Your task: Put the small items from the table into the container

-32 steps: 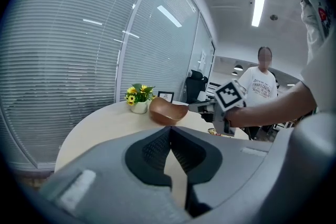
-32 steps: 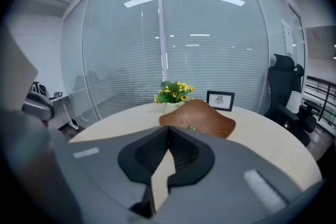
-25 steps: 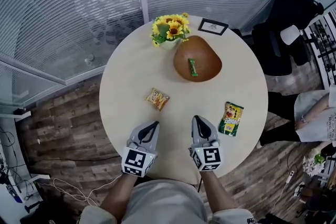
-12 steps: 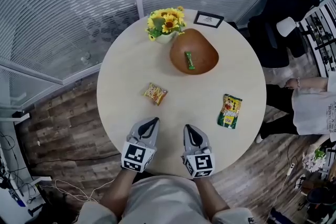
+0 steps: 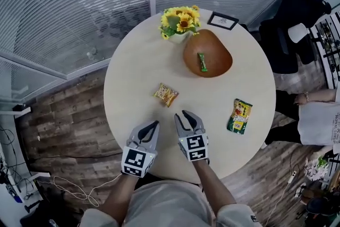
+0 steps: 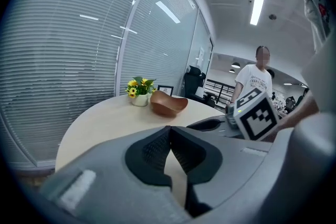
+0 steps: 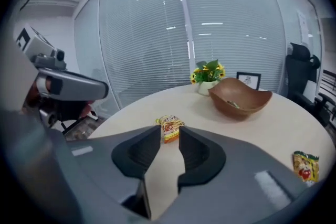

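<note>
An orange snack packet (image 5: 166, 95) (image 7: 169, 127) lies mid-table, and a green-and-yellow packet (image 5: 239, 116) (image 7: 306, 164) lies at the right. The brown bowl (image 5: 218, 69) (image 7: 240, 98) (image 6: 168, 104) at the back holds a small green bar (image 5: 202, 61). My right gripper (image 5: 183, 114) (image 7: 169, 136) points at the orange packet from just short of it. Its jaws are opening, with a narrow gap and nothing between them. My left gripper (image 5: 154, 124) (image 6: 169, 131) hovers over the table's near side, shut and empty.
A vase of sunflowers (image 5: 180, 21) (image 7: 208, 73) and a small picture frame (image 5: 222, 20) stand at the table's far edge behind the bowl. A person (image 5: 319, 119) and a black chair (image 5: 292, 34) are off to the right. Glass walls with blinds lie beyond.
My right gripper has swung forward and left, towards the orange packet, and its jaws have parted from shut. The left gripper has edged forward a little.
</note>
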